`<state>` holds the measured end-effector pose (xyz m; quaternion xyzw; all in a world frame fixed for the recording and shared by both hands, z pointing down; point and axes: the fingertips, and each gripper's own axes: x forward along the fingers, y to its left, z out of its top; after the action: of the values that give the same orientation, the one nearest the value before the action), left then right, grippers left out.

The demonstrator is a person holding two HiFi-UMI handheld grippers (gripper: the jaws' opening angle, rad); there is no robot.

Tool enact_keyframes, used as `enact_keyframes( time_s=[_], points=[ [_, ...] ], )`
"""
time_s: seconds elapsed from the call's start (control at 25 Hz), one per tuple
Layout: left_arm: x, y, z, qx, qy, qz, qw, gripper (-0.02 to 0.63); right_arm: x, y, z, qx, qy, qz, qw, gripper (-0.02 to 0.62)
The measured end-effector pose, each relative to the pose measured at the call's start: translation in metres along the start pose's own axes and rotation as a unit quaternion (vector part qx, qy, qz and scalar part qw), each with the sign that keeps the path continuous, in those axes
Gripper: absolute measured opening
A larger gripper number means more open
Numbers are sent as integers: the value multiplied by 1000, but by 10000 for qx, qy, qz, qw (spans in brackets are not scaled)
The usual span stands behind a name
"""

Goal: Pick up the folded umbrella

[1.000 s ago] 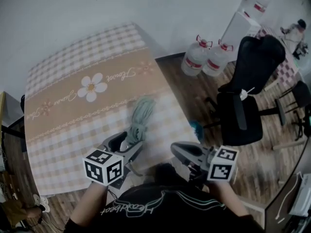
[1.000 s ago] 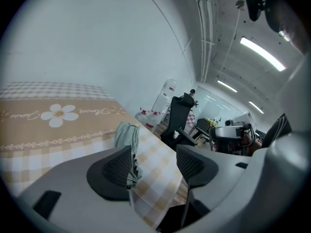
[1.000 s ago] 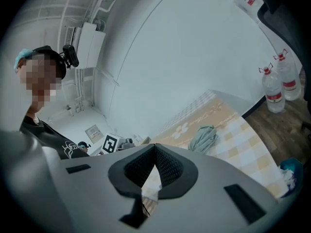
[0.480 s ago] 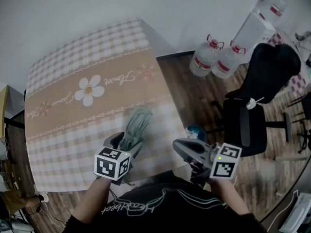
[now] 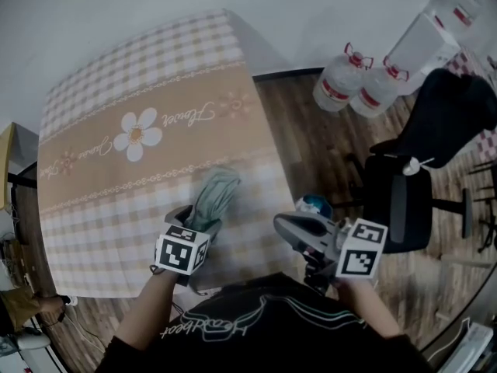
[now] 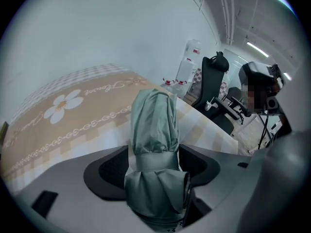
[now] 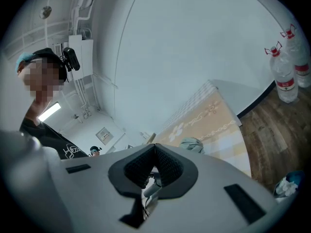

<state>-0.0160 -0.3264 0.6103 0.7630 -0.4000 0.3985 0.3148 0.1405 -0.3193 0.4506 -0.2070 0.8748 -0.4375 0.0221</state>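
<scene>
Change: my left gripper (image 5: 200, 222) has dropped over the near end of the folded umbrella (image 5: 215, 193), which it sat short of a second ago.
Place: the folded umbrella lies on the checked tablecloth (image 5: 132, 92), close to the table's near edge, its far end toward 12 o'clock in the head view.
Left: jaws opening and wide apart, the strapped waist between them; I see no pad pressing yet.
Right: my right gripper (image 5: 289, 225) has its jaws together on nothing, off the table at the umbrella's 3 o'clock.
Handling: I judge it light, with soft, slick fabric over a stiff core; loose folds may slide.
Hold: across the strap band (image 6: 154, 159), where the bundle is tightest.
</scene>
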Motion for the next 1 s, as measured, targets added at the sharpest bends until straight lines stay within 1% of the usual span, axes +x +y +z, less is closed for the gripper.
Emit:
enact_keyframes(
  time_s=[0.16,0.36,0.76,1.0],
  points=[
    [10,-1,-4,-107,147,-69,9998,308,3,-7,2,43,85,55,9999,11],
    [23,-1,-11,-38,350,7,9994,307,4,-13,4,65,131,130,9998,11],
    [25,2,-11,67,333,138,9993,301,9,-27,0,160,312,282,9990,11],
    [26,3,-10,50,310,151,9994,288,15,-27,-1,144,450,403,9981,11]
  ],
)
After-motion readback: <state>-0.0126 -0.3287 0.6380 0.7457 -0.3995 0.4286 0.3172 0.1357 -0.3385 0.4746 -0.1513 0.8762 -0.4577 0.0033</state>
